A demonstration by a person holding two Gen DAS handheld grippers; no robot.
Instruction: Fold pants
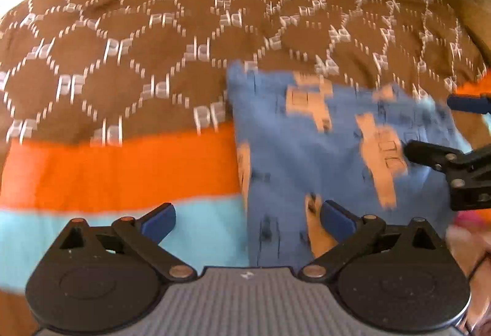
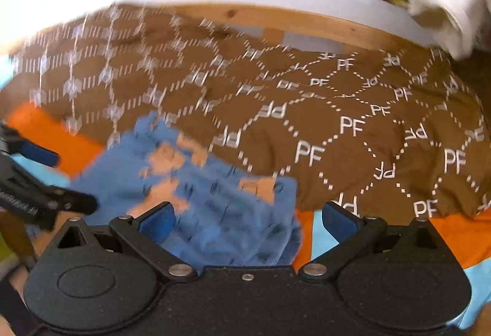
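Brown PF-print bedspread [image 1: 122, 53], orange stripe at 9 o'clock. Folded blue pants [image 1: 307, 151] at 3 o'clock. Left gripper [image 1: 247, 220], right gripper [image 2: 247, 220] both wide apart, empty. Likely finishing: square edges, press flat.

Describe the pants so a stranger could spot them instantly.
Find the bed's brown blanket printed with white PF letters. At its near edge, by the orange stripe, lies a folded blue bundle, the pants. Only they are blue with peach patches.

Motion blur smears the pants [image 2: 214, 197]; their print is perhaps orange blocks, hard to tell.
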